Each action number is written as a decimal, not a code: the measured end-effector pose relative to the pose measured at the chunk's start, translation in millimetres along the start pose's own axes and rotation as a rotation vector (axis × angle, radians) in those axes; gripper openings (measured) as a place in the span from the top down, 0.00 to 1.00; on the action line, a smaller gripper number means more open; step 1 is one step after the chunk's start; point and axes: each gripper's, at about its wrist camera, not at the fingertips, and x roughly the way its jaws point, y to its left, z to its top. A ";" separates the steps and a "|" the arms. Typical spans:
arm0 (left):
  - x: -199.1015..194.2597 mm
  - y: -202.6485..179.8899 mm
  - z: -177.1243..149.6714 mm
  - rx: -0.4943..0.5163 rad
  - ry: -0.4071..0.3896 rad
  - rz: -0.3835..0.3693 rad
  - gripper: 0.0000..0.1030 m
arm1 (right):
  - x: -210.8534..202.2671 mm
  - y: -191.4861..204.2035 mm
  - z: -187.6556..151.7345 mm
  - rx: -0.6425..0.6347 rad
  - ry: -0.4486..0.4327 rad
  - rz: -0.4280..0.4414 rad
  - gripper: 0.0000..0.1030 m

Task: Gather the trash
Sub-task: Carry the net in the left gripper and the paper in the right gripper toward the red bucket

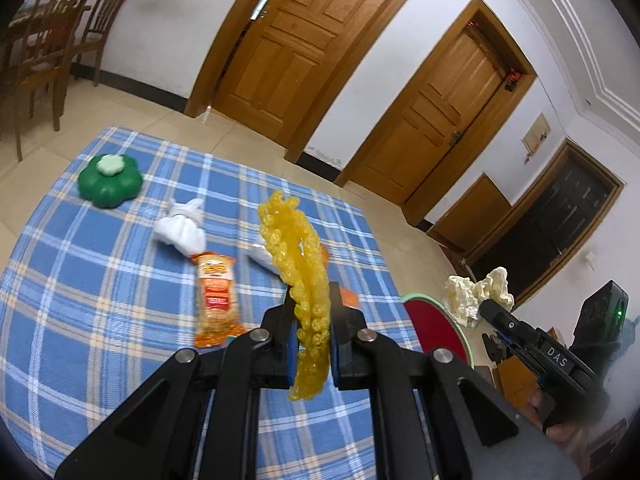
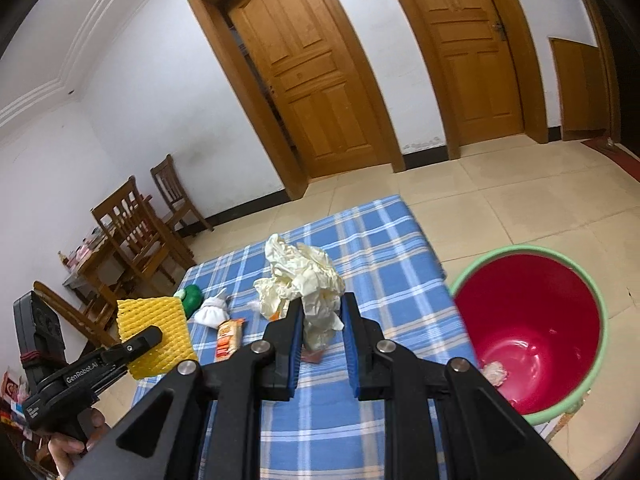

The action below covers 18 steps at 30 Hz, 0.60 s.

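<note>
The yellow foam net [image 1: 298, 280] looks soft and bumpy, and the crumpled paper [image 2: 304, 280] is cream and full of wrinkles. The checked cloth [image 1: 100, 300] is woven and matt. The red bucket [image 2: 532, 320] is smooth, shiny plastic, the snack packet [image 1: 214, 300] is glossy, and the doors [image 1: 296, 40] are polished wood.

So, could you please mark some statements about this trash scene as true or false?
1. The left hand-held gripper is clamped on a yellow foam net. True.
2. The right hand-held gripper holds a snack packet. False: it grips crumpled cream paper; the snack packet lies on the checked cloth.
3. The red bucket is completely empty. False: a pale scrap lies at its bottom.
4. A green flower-shaped container sits on the cloth. True.
</note>
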 end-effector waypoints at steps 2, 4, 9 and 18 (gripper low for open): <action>2.3 -8.4 0.0 0.016 0.005 -0.008 0.90 | -4.6 -8.1 -0.4 0.012 -0.008 -0.011 0.80; 5.4 -15.8 -0.1 0.031 0.010 -0.015 0.90 | -8.1 -16.9 0.4 0.029 -0.013 -0.022 0.80; 13.8 -31.8 -1.6 0.054 0.032 -0.030 0.90 | -18.3 -40.3 -2.1 0.073 -0.027 -0.047 0.80; 33.0 -61.7 -6.1 0.100 0.068 -0.040 0.90 | -32.7 -76.1 -8.3 0.143 -0.048 -0.070 0.80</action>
